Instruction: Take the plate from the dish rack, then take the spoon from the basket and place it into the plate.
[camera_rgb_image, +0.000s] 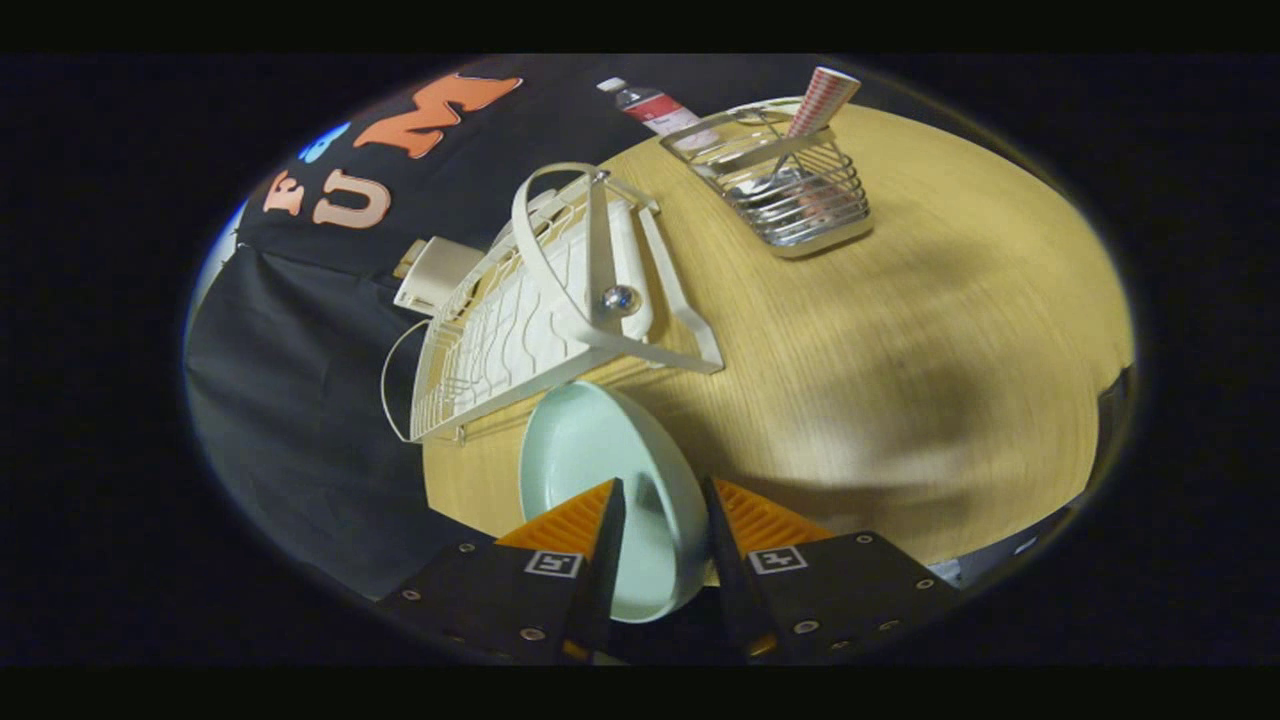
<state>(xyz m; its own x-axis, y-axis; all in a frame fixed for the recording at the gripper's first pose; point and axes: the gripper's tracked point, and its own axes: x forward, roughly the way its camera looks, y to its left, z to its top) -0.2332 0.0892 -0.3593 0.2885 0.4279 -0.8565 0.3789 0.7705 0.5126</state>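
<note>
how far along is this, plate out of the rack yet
Done: the plate is out of the dish rack, which stands beyond it. In hand: the gripper has the plate's rim between its fingers and appears shut on it, tilted over the table. Left: set it down, then fetch the spoon from the basket.

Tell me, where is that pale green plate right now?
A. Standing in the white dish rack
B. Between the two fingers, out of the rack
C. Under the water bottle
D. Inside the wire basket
B: the pale green plate sits between the fingers of the gripper, its rim gripped by them, in front of the white dish rack and well short of the wire basket.
</note>
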